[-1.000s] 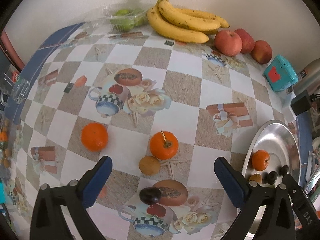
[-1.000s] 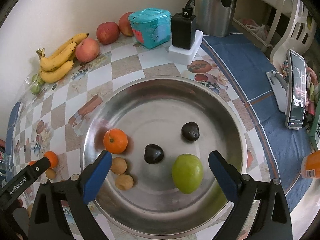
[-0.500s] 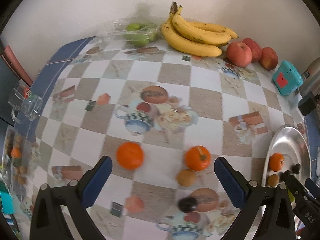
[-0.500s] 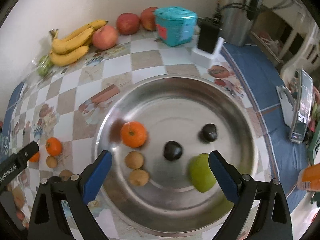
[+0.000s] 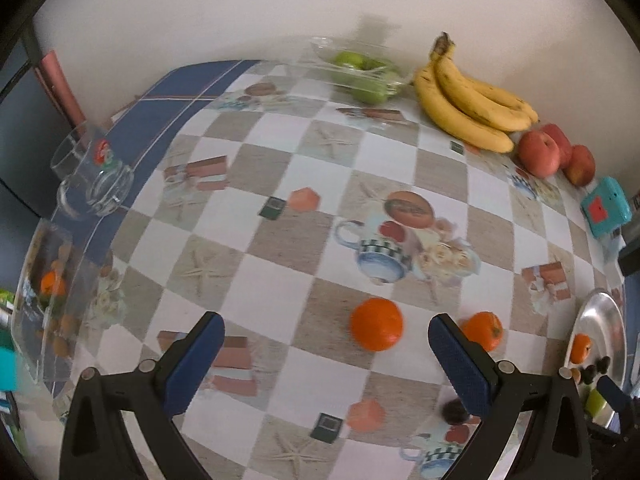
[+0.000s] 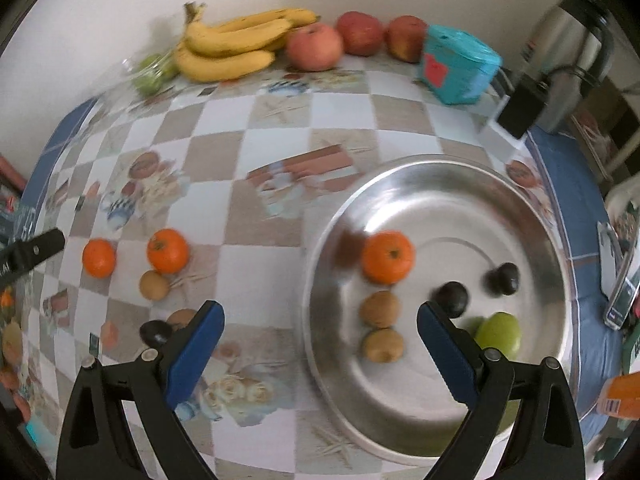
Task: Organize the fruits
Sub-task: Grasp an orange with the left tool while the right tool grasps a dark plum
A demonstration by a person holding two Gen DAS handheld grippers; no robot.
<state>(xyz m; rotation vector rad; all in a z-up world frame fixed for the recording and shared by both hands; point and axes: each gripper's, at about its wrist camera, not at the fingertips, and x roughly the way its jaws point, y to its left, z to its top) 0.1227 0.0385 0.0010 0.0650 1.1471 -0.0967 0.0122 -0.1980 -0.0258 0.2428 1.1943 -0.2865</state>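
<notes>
Lots is cut off or smeared here: in my left view the steel bowl (image 5: 600,334) is just a sliver at the right edge, and the dark fruit (image 5: 455,411) at the near right is half hidden behind my blue pad and blurry. The second orange (image 5: 482,330) peeks out from behind that same pad. At the far left edge there's a clear container with stuff inside that I can't make out. Writing-wise, nothing readable; the teal box (image 6: 456,66) has a red label but it's too blurred to read. My left hand-held gripper (image 5: 326,354) is wide open and holding nothing, hovering over the checkered desk (image 5: 280,280) with one orange (image 5: 376,329) sitting between the pads, a bit to the right. My right hand-held gripper (image 6: 320,346) is released too, empty, hanging over the left rim of the bowl. Inside the bowl: an orange (image 6: 387,257), two kiwis (image 6: 380,309), two dark fruits (image 6: 451,298) and a green apple (image 6: 499,334) partly behind my right pad. Still out on the desk at the left: two oranges, a kiwi and a dark fruit. Bananas (image 6: 232,46) and red apples (image 6: 316,46) line the far wall.
</notes>
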